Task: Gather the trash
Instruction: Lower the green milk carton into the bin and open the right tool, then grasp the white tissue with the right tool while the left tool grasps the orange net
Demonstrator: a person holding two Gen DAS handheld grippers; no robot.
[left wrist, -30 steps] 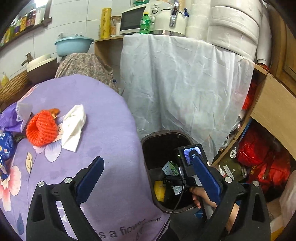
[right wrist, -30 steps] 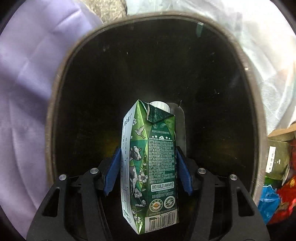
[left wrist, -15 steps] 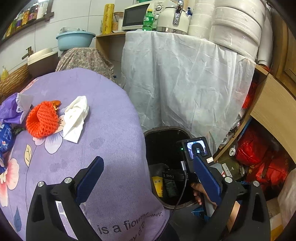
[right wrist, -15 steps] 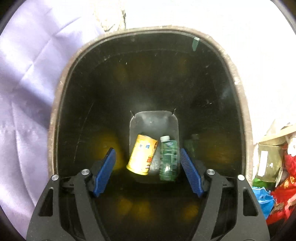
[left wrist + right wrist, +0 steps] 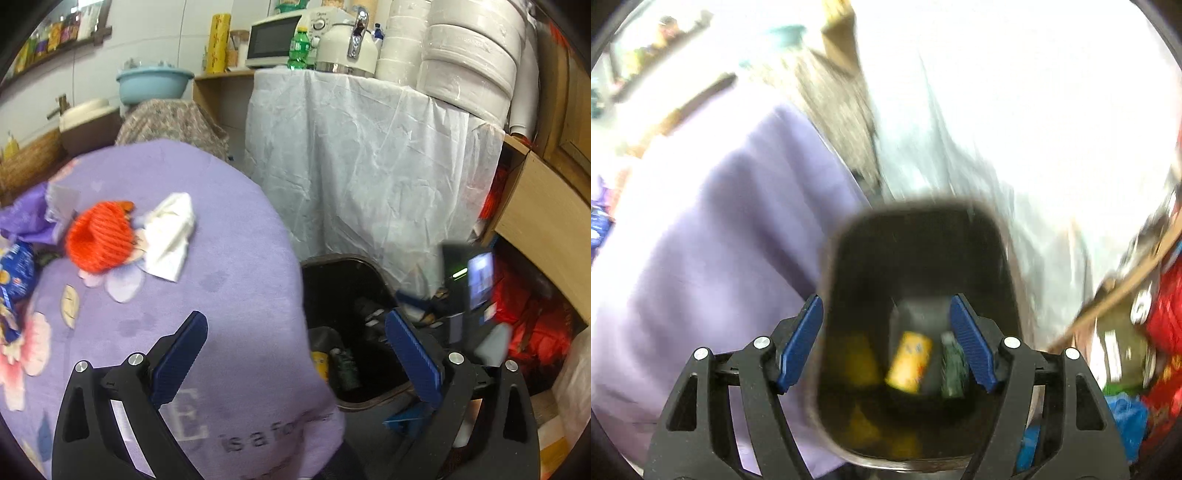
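Note:
The black bin (image 5: 923, 206) stands on the floor beside the purple-clothed table (image 5: 221, 295). At its bottom lie a yellow can (image 5: 910, 360) and a green carton (image 5: 951, 365). My right gripper (image 5: 886, 321) hangs open above the bin mouth with nothing between its blue pads. My left gripper (image 5: 295, 332) is open and empty over the table's near edge, with the bin (image 5: 340, 260) to its right. On the table's left lie an orange foam net (image 5: 99, 240), a crumpled white tissue (image 5: 170, 232), a purple wrapper (image 5: 26, 218) and a blue packet (image 5: 14, 266).
A white sheet (image 5: 369, 166) drapes a counter behind the bin, with a microwave (image 5: 273, 40), a kettle (image 5: 347, 44) and paper rolls on top. A wooden shelf (image 5: 543, 210) with red bags (image 5: 532, 317) under it crowds the right side.
My right gripper let go of the green carton, which dropped into the bin, and then rose up and back from the bin mouth. The left gripper drifted slightly and stayed open.

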